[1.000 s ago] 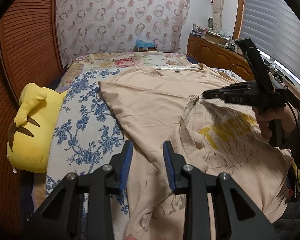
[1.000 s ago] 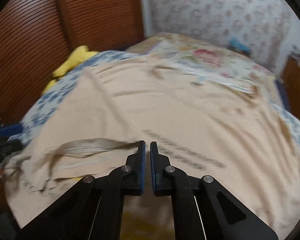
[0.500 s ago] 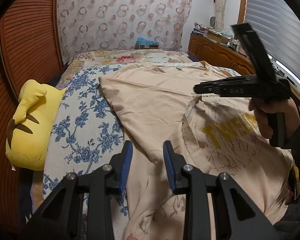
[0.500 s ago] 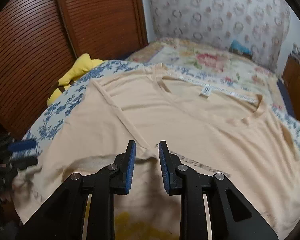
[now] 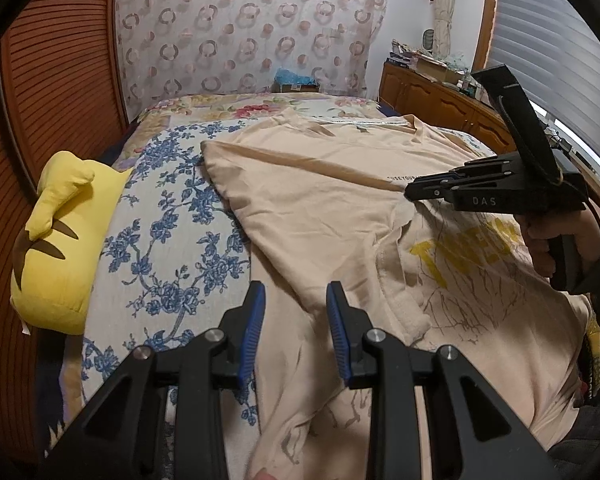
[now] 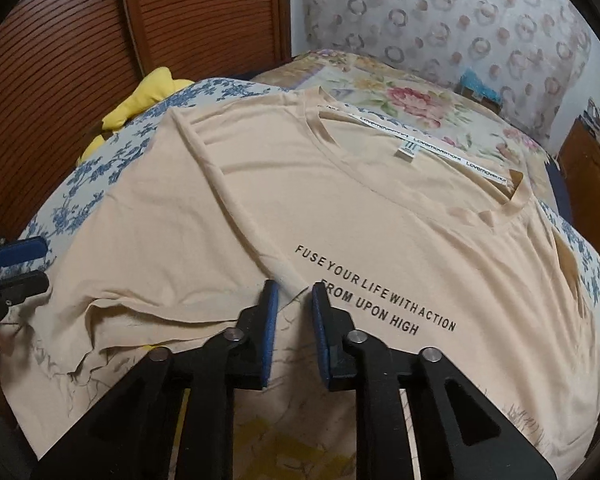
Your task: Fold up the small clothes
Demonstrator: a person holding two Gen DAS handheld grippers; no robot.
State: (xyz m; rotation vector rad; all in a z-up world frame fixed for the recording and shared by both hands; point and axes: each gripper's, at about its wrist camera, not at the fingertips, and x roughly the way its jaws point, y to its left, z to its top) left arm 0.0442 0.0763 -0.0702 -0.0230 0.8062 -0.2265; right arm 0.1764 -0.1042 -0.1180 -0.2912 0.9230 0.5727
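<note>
A beige T-shirt (image 5: 320,184) lies spread on the bed, its lower part folded up so a yellow print (image 5: 460,252) shows. In the right wrist view the shirt (image 6: 260,200) shows black lettering and its neckline at the back. My left gripper (image 5: 296,304) is open and empty, just above the shirt's left folded edge. My right gripper (image 6: 294,296) is open and empty over the folded hem near the lettering; it also shows in the left wrist view (image 5: 414,192).
The bed has a blue floral sheet (image 5: 172,240). A yellow plush pillow (image 5: 60,240) lies at its left edge against a wooden slatted wall (image 5: 52,80). A wooden cabinet (image 5: 440,100) with clutter stands at the right under a window blind.
My right gripper has opened and let go of the folded hem, which now lies on the shirt. It has drawn back a little. My left gripper has stayed open and nearly still.
</note>
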